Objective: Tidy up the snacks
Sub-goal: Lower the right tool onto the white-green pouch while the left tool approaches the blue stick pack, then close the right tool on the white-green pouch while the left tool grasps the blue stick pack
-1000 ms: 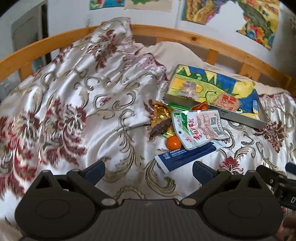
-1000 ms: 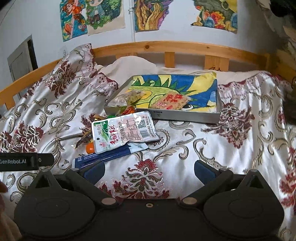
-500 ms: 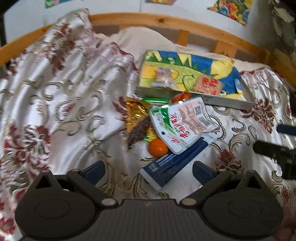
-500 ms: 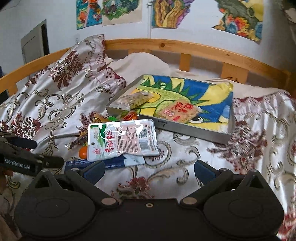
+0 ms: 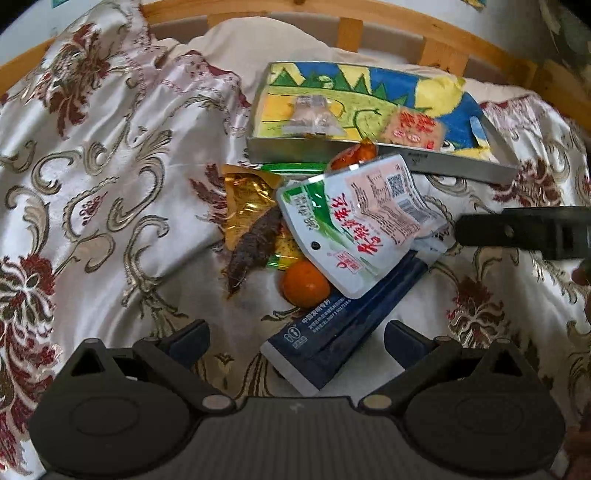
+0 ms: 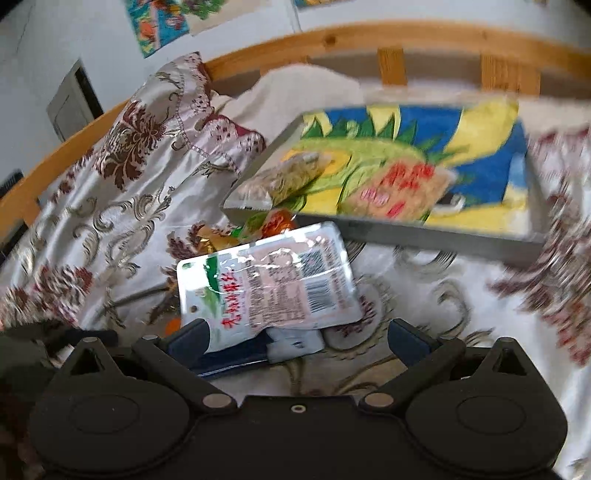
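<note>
A pile of snacks lies on the bedspread: a white and green pouch (image 5: 354, 225) (image 6: 269, 284), a dark blue packet (image 5: 340, 328) under it, a small orange (image 5: 306, 284), a gold wrapper (image 5: 247, 199) and a red snack (image 5: 354, 153). Behind stands a shallow metal tray (image 5: 332, 151) (image 6: 406, 232) with a colourful lining, holding a clear bag (image 5: 312, 116) and a pink packet (image 5: 413, 127). My left gripper (image 5: 297, 338) is open, just short of the blue packet. My right gripper (image 6: 297, 334) is open, just short of the pouch; its finger (image 5: 517, 230) shows in the left wrist view.
A white satin bedspread (image 5: 92, 166) with red flowers covers the bed. A wooden bed rail (image 6: 369, 37) runs along the back, with a pillow (image 5: 266, 40) in front of it. Paintings (image 6: 159, 22) hang on the wall.
Both grippers have moved in closer to the snack pile. The right gripper has come down over the white and green pouch. Nothing has been picked up.
</note>
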{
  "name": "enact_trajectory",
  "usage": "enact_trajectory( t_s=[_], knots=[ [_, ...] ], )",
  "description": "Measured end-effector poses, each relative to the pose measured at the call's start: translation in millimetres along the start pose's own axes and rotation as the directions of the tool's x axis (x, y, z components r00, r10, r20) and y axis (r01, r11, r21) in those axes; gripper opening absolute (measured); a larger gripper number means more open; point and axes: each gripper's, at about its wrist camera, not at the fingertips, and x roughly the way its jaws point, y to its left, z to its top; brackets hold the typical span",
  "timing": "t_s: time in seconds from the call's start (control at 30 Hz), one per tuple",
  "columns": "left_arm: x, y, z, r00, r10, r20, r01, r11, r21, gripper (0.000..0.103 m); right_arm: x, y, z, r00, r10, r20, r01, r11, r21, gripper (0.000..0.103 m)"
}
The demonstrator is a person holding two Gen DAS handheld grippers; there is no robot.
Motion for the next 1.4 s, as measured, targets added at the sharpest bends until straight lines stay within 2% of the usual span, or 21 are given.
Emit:
enact_trajectory(
  t_s=[0.17, 0.33, 0.47, 0.57, 0.63, 0.83, 1.1, 1.23, 1.4],
  knots=[
    [5.0, -13.0, 3.5, 1.000, -0.017, 0.023, 0.015, 0.996, 0.085, 0.102, 18.7, -9.5, 6.4, 0.995, 0.092, -0.046, -0.083, 0.983, 0.164, 0.101],
    [13.6, -23.4, 6.0, 0.999, -0.019, 0.030, 0.013, 0.986, 0.166, 0.102, 39.6, -20.0, 8.2, 0.990, 0.117, -0.085, -0.090, 0.959, 0.269, 0.088],
    [20.5, -25.5, 5.5, 1.000, -0.027, 0.003, 0.026, 0.985, 0.173, 0.102, 50.6, -33.4, 6.5, 0.990, 0.116, -0.084, -0.079, 0.931, 0.357, 0.080],
    [23.9, -23.8, 6.1, 0.999, -0.036, -0.012, 0.037, 0.986, 0.163, 0.102, 53.8, -39.2, 9.2, 0.993, 0.105, -0.059, -0.074, 0.919, 0.388, 0.062],
    [24.1, -23.1, 6.6, 0.999, -0.047, -0.019, 0.050, 0.986, 0.157, 0.100, 55.5, -42.8, 9.3, 0.995, 0.087, -0.053, -0.058, 0.912, 0.405, 0.044],
    [22.6, -25.5, 5.2, 0.993, -0.108, -0.045, 0.115, 0.977, 0.180, 0.083, 49.0, -54.5, 6.7, 0.999, 0.046, -0.011, -0.036, 0.882, 0.469, 0.017],
    [15.3, -31.3, 2.1, 0.991, -0.124, -0.057, 0.134, 0.967, 0.217, 0.062, 19.9, -66.1, 4.3, 0.999, -0.025, 0.039, 0.001, 0.850, 0.527, 0.006],
    [11.2, -39.7, -4.0, 0.985, -0.156, -0.080, 0.171, 0.956, 0.240, 0.060, -6.1, -77.9, 3.5, 0.995, -0.099, 0.033, 0.068, 0.851, 0.520, 0.005],
    [5.2, -50.6, -9.8, 0.984, -0.161, -0.070, 0.175, 0.938, 0.298, 0.062, -33.8, -95.9, -8.9, 0.986, -0.165, -0.014, 0.143, 0.808, 0.571, 0.009]
  ],
)
